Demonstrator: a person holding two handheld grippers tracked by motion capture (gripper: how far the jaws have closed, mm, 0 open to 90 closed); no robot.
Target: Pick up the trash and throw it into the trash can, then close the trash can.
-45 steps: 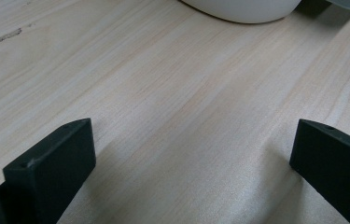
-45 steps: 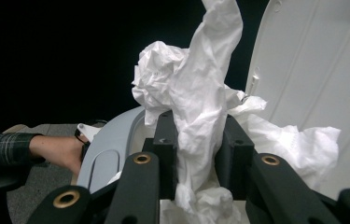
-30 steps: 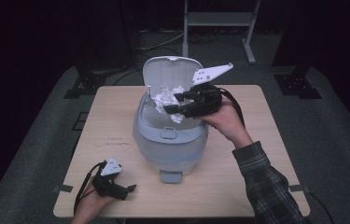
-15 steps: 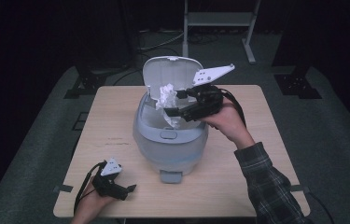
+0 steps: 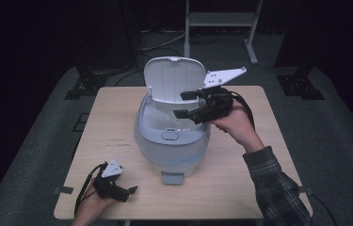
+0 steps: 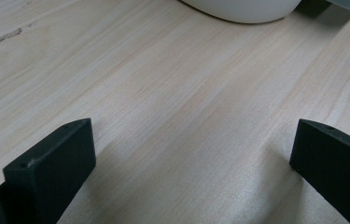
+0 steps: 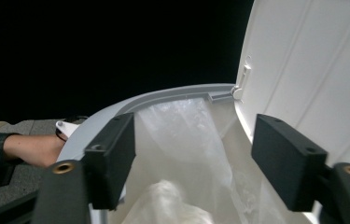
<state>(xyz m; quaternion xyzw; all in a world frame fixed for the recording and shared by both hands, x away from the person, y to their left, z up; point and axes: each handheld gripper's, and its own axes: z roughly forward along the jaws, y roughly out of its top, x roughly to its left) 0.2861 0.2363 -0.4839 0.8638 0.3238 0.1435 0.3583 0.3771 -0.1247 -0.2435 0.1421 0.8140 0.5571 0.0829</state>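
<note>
The right gripper (image 5: 185,104) hangs spread and empty over the mouth of the pedal bin (image 5: 172,141), whose lid (image 5: 174,80) stands upright behind it — a crumpled white wad (image 7: 172,203) lies straight below, inside the clear liner (image 7: 186,135). The left gripper (image 5: 129,192), also spread, rests on the counter (image 5: 240,188), well apart from the bin.

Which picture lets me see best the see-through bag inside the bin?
The right gripper view: it looks straight down into the open bin, so the clear plastic bag lining it is close and large. The high view shows a small, pale patch of the bag under the raised lid. The left gripper view shows table.
</note>
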